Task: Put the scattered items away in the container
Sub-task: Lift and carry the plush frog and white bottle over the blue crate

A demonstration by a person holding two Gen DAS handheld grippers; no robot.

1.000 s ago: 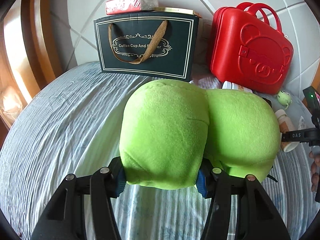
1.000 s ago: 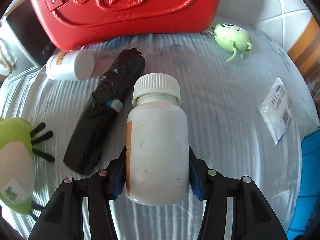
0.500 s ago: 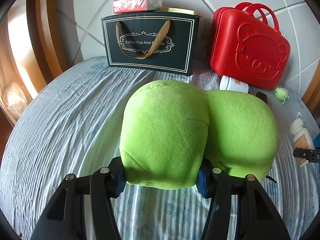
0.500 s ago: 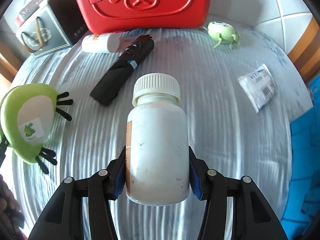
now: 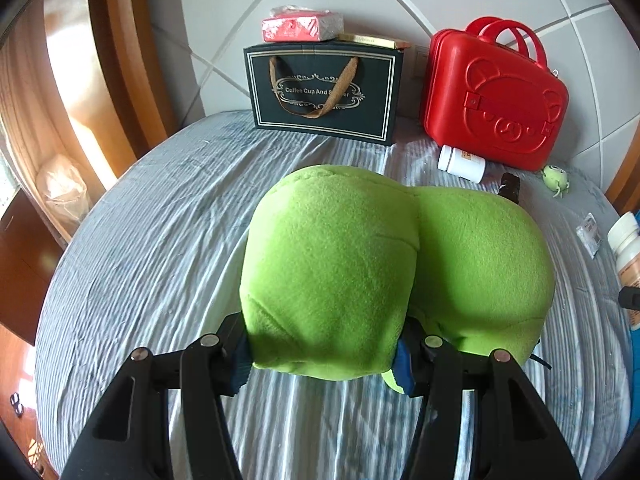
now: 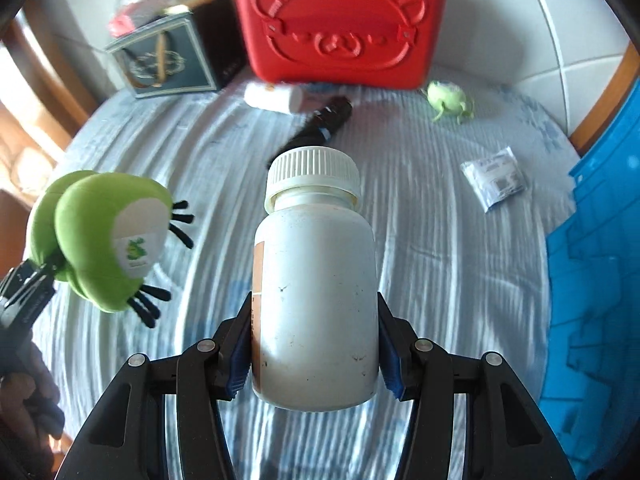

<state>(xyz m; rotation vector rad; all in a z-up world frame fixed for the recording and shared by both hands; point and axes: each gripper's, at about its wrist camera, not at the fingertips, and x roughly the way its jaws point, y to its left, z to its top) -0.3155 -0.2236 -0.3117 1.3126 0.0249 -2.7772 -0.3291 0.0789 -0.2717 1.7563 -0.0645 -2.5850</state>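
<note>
My left gripper [image 5: 322,354] is shut on a green plush toy [image 5: 360,268] and holds it above the bed; the toy also shows at the left of the right wrist view [image 6: 108,240], with black tassels. My right gripper [image 6: 316,372] is shut on a white pill bottle [image 6: 316,300] with a ribbed cap, held above the bed; it shows at the right edge of the left wrist view [image 5: 626,244]. A blue container [image 6: 596,264] shows at the right edge of the right wrist view.
On the striped bed sheet [image 6: 440,260] lie a second white bottle [image 6: 276,98], a black folded umbrella [image 6: 324,122], a small green monster toy [image 6: 448,100] and a plastic packet [image 6: 494,178]. A red case [image 5: 496,104] and a dark gift bag [image 5: 324,92] stand against the wall.
Both grippers have pulled back and up from the far wall, each still holding its item. The blue container has come into view at the right of the right wrist view.
</note>
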